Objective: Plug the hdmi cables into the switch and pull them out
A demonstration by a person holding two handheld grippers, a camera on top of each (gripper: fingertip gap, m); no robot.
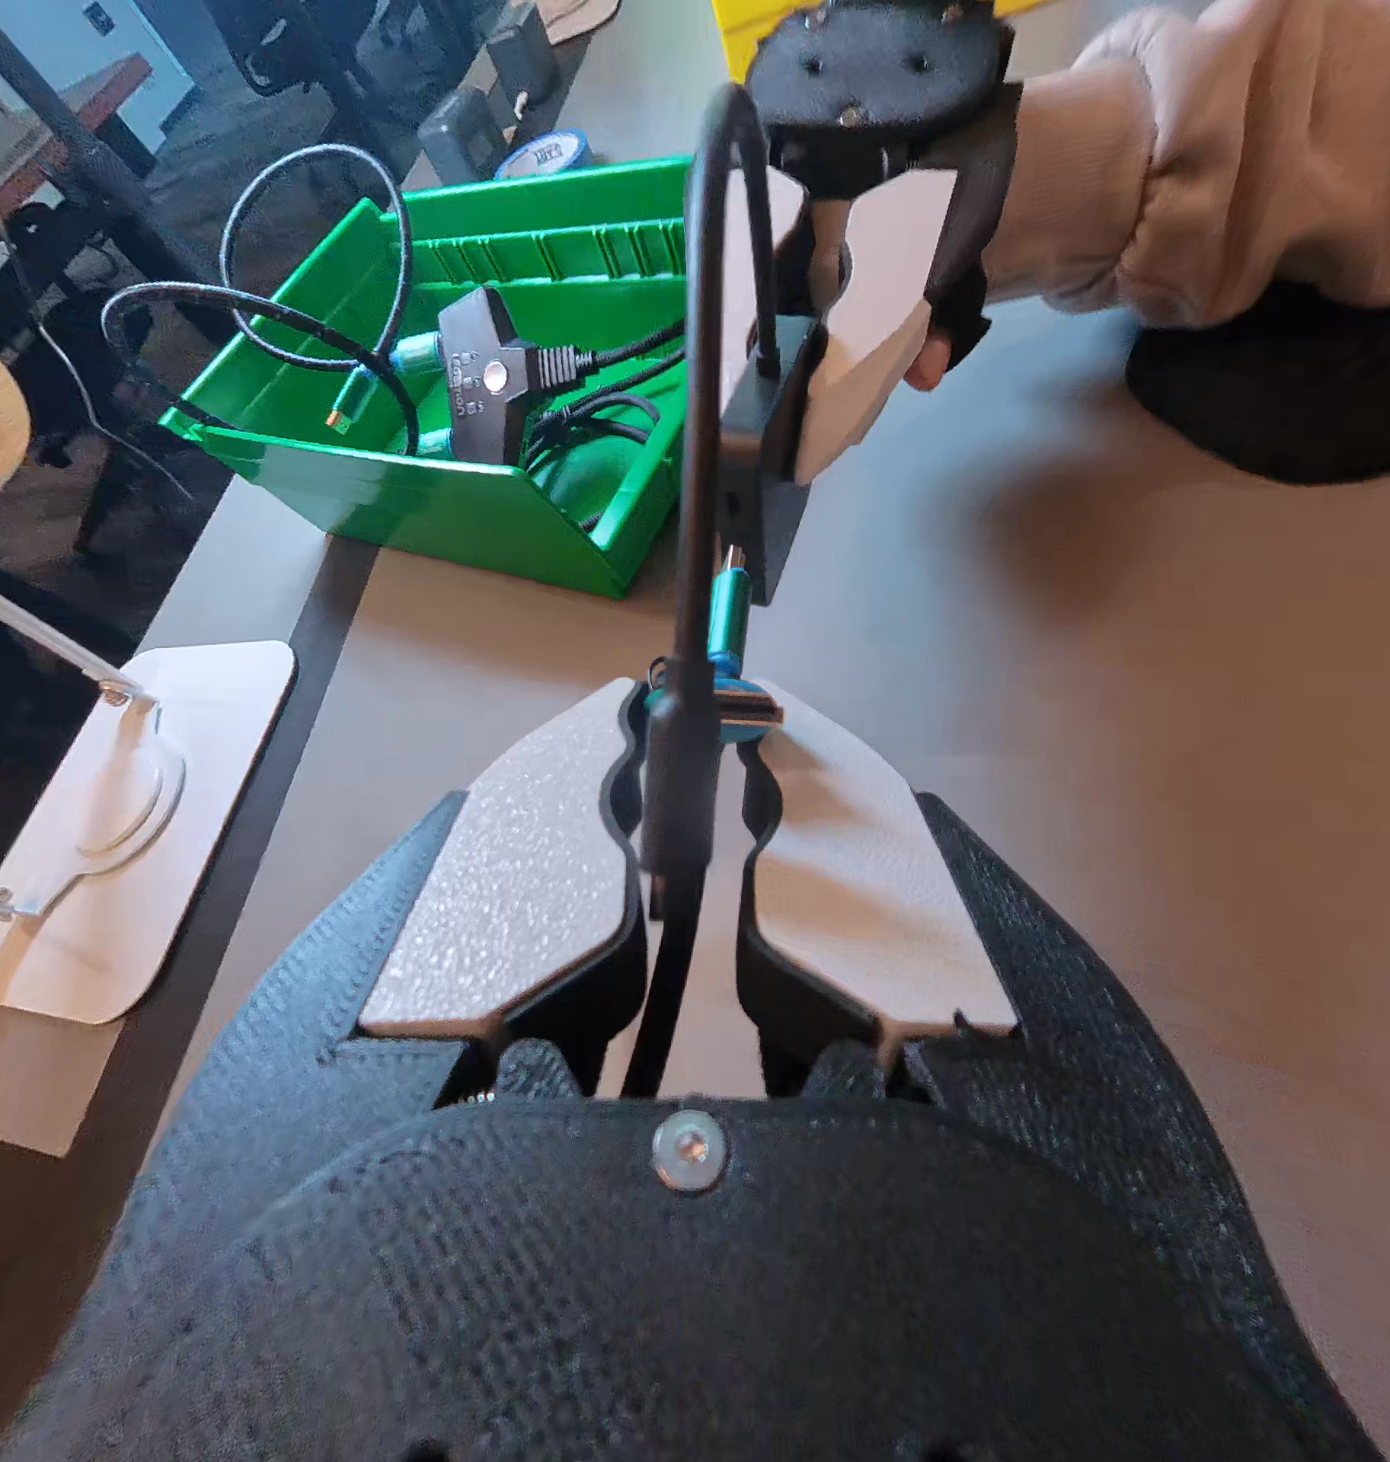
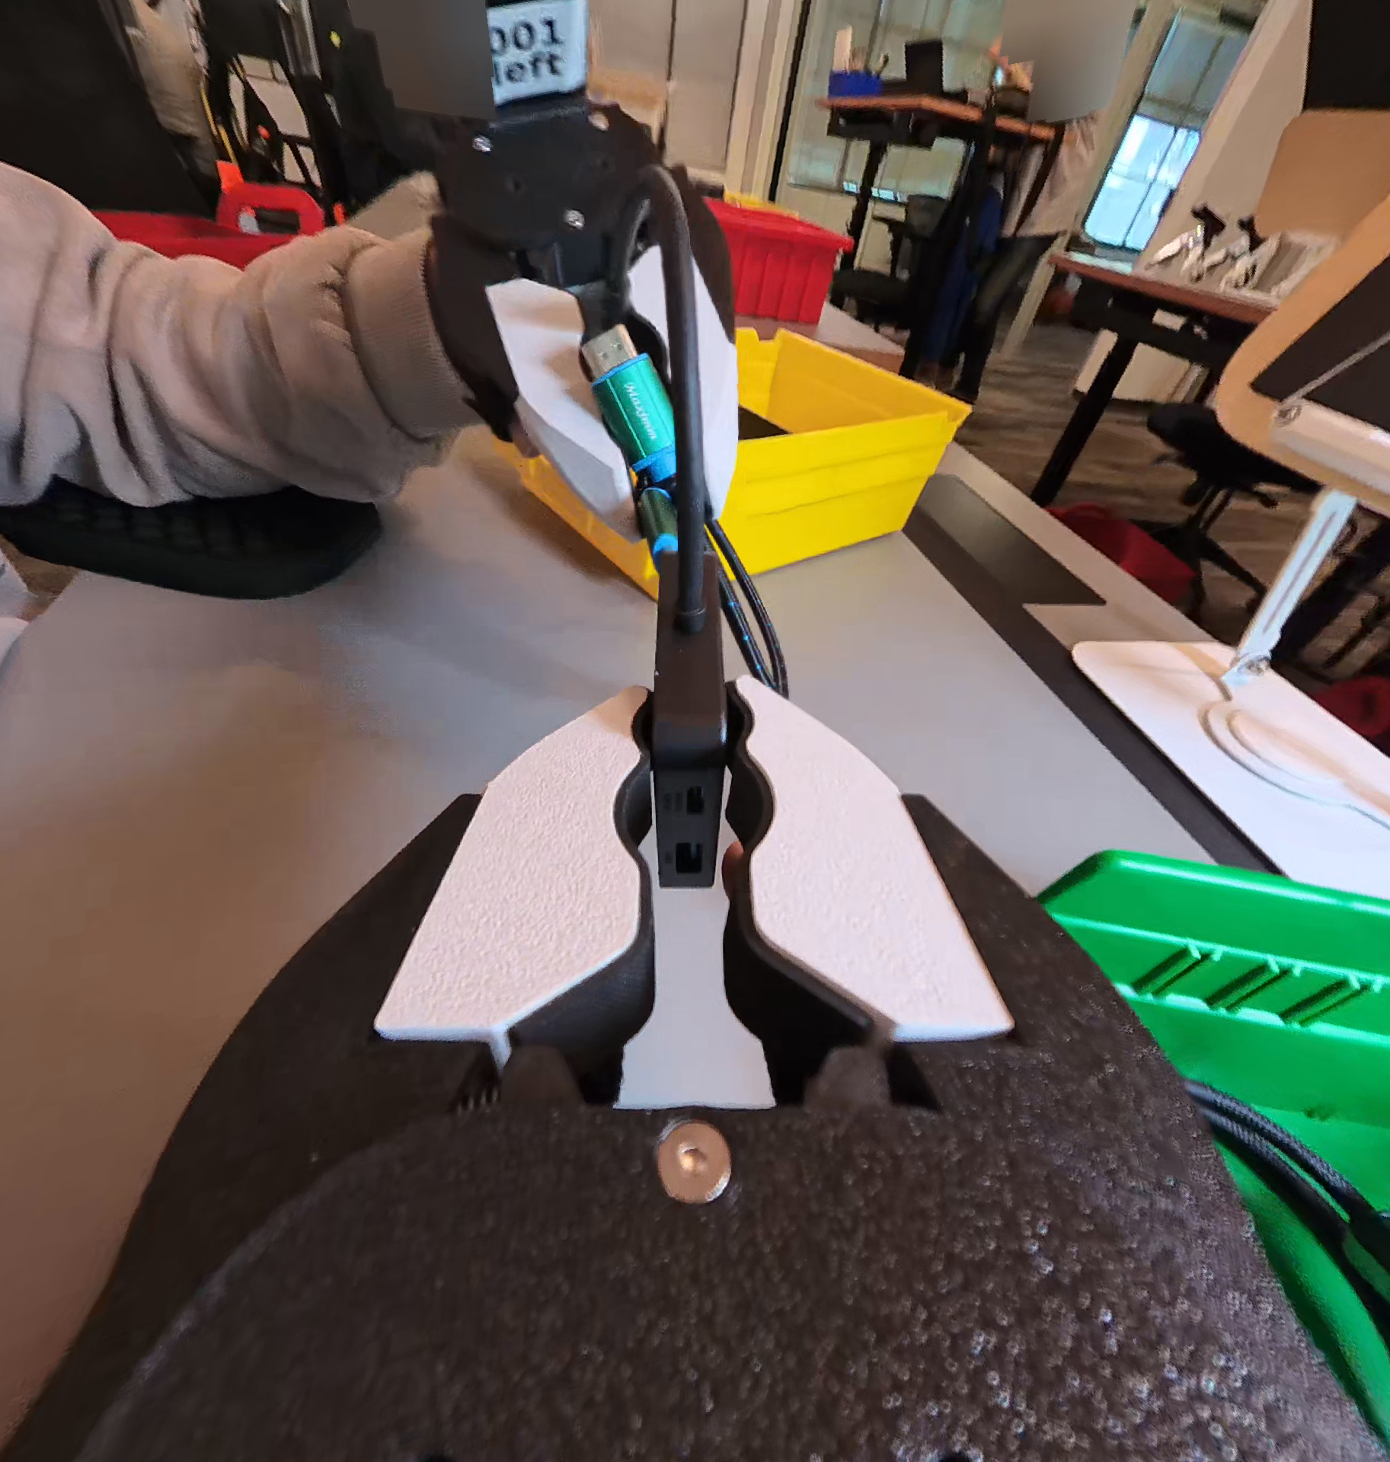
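My right gripper (image 2: pixel 687 700) is shut on a small black HDMI switch (image 2: pixel 687 744), held above the table. Two open ports face the right wrist camera. The switch's black lead (image 2: pixel 687 356) arcs up and over to my left gripper (image 2: pixel 668 498). In the left wrist view my left gripper (image 1: pixel 695 700) is shut on the base of a green HDMI plug (image 1: pixel 727 617), which sticks up from the fingertips, metal tip free. The plug is just short of the switch (image 1: pixel 763 443). The lead's thick black end (image 1: pixel 676 791) hangs in the gap between my left fingers.
A green bin (image 1: pixel 438 490) holds another switch and several braided cables, left of the work spot. A yellow bin (image 2: pixel 834 475) stands behind. A white lamp base (image 1: pixel 122 791) sits at the table edge. A black keyboard (image 2: pixel 185 538) lies under the person's sleeve. Left tips to right tips: about 7 cm.
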